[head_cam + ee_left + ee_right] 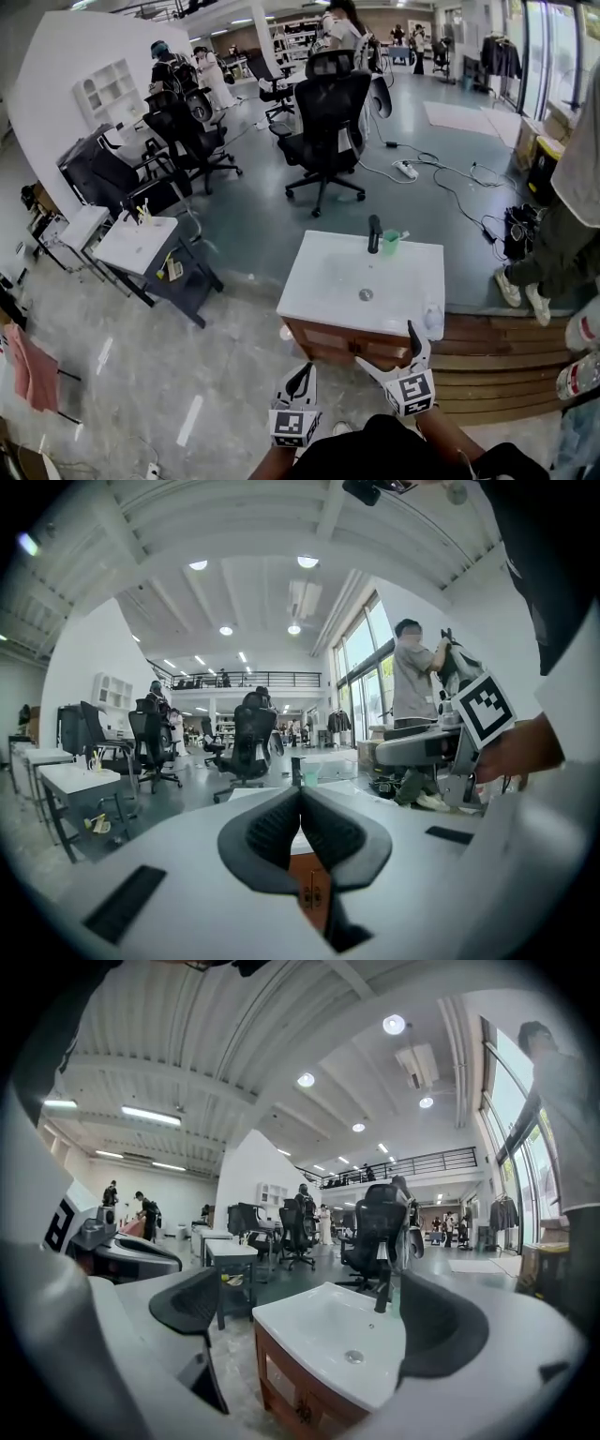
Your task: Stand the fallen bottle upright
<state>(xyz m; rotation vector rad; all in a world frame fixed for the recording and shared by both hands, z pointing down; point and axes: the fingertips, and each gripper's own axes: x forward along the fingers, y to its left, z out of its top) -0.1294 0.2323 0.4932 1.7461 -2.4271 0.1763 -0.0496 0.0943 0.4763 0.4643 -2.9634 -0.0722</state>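
sink rim (314, 281) bears bottle (433, 320) just beyond right gripper (385, 343) jaws.

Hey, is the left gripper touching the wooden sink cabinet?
Apart. In the left gripper view, the sink cabinet sits well beyond the shut left gripper.

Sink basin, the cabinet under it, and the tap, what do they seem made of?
Sink basin: probably glazed ceramic; white, smooth, slightly glossy. Cabinet: looks like wood or veneer; reddish-brown, panelled doors. Tap: likely metal, matte black; no shine shows.
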